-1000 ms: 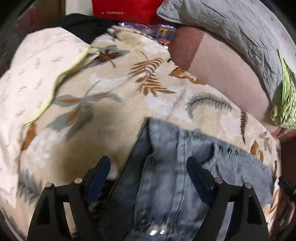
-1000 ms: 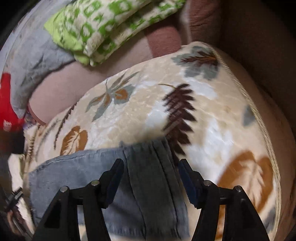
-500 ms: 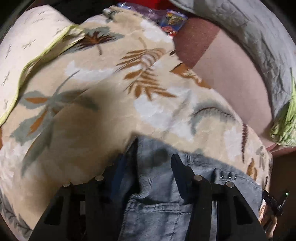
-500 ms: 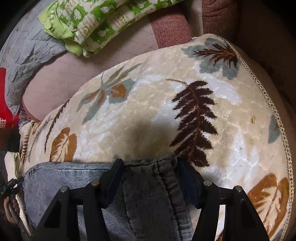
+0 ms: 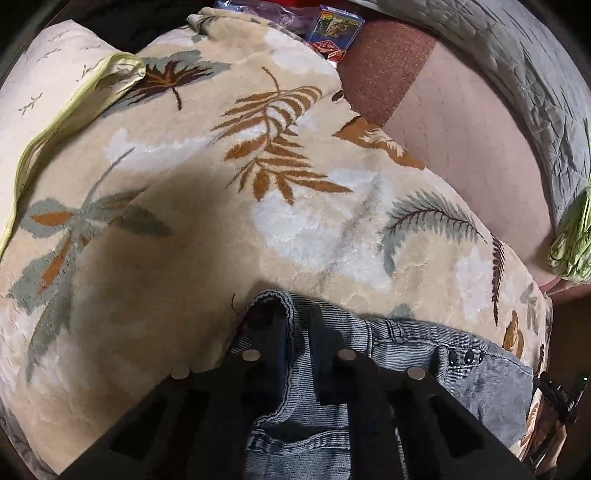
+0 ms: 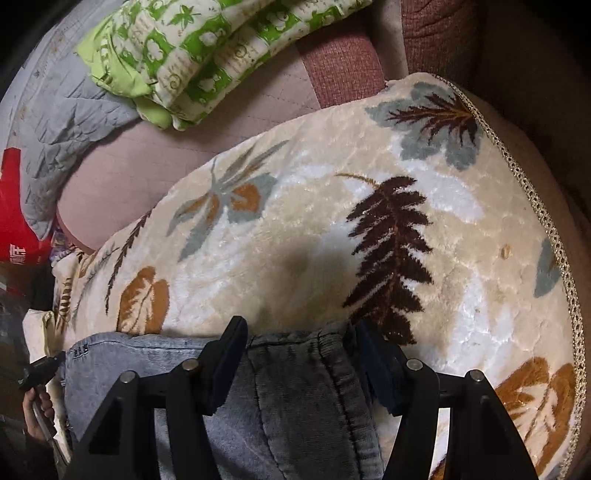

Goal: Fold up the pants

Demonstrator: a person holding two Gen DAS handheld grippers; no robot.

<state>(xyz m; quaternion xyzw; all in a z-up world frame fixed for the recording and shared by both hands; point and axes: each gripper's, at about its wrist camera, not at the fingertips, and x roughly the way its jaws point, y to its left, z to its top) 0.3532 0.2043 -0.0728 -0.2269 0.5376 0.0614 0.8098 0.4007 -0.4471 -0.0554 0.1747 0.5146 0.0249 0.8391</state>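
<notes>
Left wrist view: left tool [image 5: 293, 325], jaws just closed, pinches the pants [image 5: 461, 373] hem on the leaf blanket [image 5: 295, 206].
Right tool [image 6: 301, 343]: open astride the other hem, no squeeze.
Handling: soft, limp, fairly heavy; grip the thick hems.

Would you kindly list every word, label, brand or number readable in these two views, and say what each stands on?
No text reads with certainty.
Small blue and red printed box beyond the leaf-patterned plush blanket: a red label with white lettering, too blurred to read.
Red bag at the left edge: white characters, too small to read.
Green and white patterned quilt: printed script-like marks, illegible.
</notes>
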